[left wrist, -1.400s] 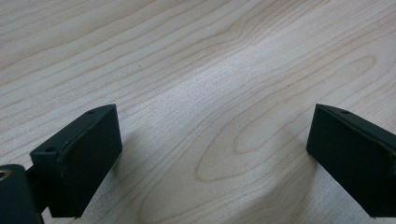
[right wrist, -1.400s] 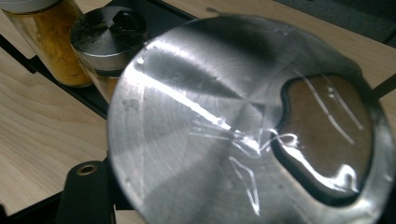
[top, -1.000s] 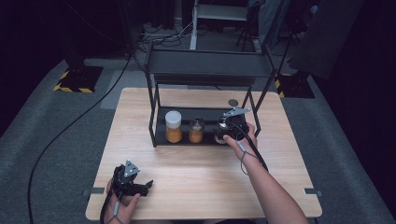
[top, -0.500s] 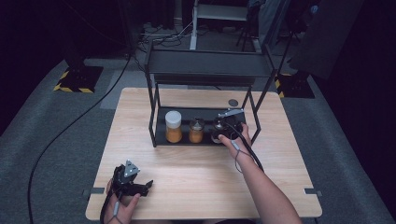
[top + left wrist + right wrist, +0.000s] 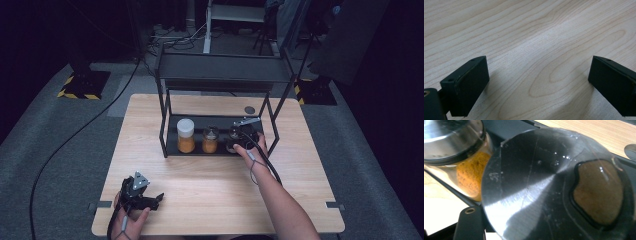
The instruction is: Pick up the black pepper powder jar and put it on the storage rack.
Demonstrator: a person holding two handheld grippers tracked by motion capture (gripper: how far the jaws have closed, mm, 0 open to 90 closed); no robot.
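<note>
A black two-tier rack [image 5: 220, 75] stands at the back of the wooden table [image 5: 210, 190]. On its lower shelf are a tall orange-filled jar with a white lid [image 5: 186, 135] and a small orange spice jar [image 5: 210, 140]. My right gripper [image 5: 241, 136] reaches into that shelf at its right end, shut on a dark jar [image 5: 232, 144]. In the right gripper view its brushed metal lid [image 5: 536, 192], with a window onto brown spice, sits close before the camera, beside the orange spice jar [image 5: 471, 173]. My left gripper [image 5: 149, 200] rests open at the table's front left, with bare wood between its fingers [image 5: 466, 85].
A small dark round disc [image 5: 249, 110] lies on the table behind the rack's right side. The rack's uprights [image 5: 162, 127] frame the shelf opening. Cables [image 5: 75, 135] run across the grey floor at the left.
My right gripper has shifted slightly left along the lower shelf with the jar, closer to the small orange jar. The left gripper has stayed put.
</note>
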